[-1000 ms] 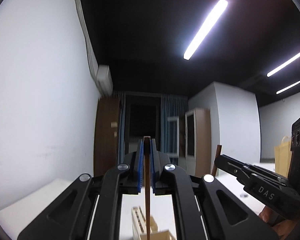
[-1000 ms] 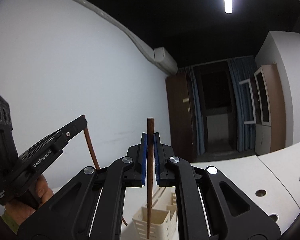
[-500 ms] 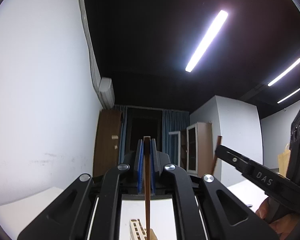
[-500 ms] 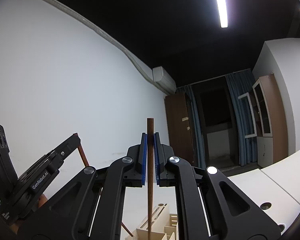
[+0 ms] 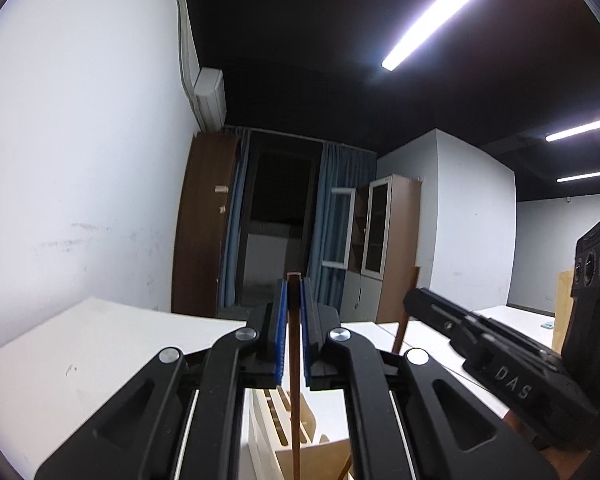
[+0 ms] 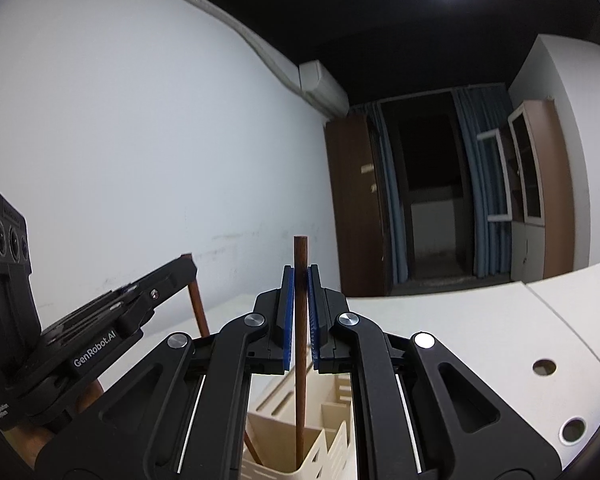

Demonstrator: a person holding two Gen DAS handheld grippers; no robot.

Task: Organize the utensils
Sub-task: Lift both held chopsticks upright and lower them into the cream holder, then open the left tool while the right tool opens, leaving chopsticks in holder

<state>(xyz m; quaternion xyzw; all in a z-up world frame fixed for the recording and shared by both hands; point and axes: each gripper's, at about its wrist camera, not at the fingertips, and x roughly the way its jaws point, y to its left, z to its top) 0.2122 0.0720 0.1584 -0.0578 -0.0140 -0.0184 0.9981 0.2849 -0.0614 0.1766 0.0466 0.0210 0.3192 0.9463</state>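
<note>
My left gripper [image 5: 293, 292] is shut on a brown chopstick [image 5: 294, 392] that hangs down toward a cream utensil holder [image 5: 278, 436] below it. My right gripper [image 6: 300, 280] is shut on a second brown chopstick [image 6: 300, 360], whose lower end reaches into a compartment of the holder [image 6: 324, 420]. Each gripper shows in the other's view: the right one [image 5: 414, 300] to the right, the left one [image 6: 188, 266] to the left, both holding their sticks over the holder.
The holder stands on a white table [image 5: 80, 360] next to a white wall [image 6: 120, 160]. The table has round holes [image 6: 544, 367] at the right. A brown cabinet [image 5: 204, 224] and a dark curtained doorway [image 6: 432, 200] are at the back.
Both views have tilted back down, so more of the table and holder shows. Both chopsticks have come lower toward the holder. Both grips are unchanged.
</note>
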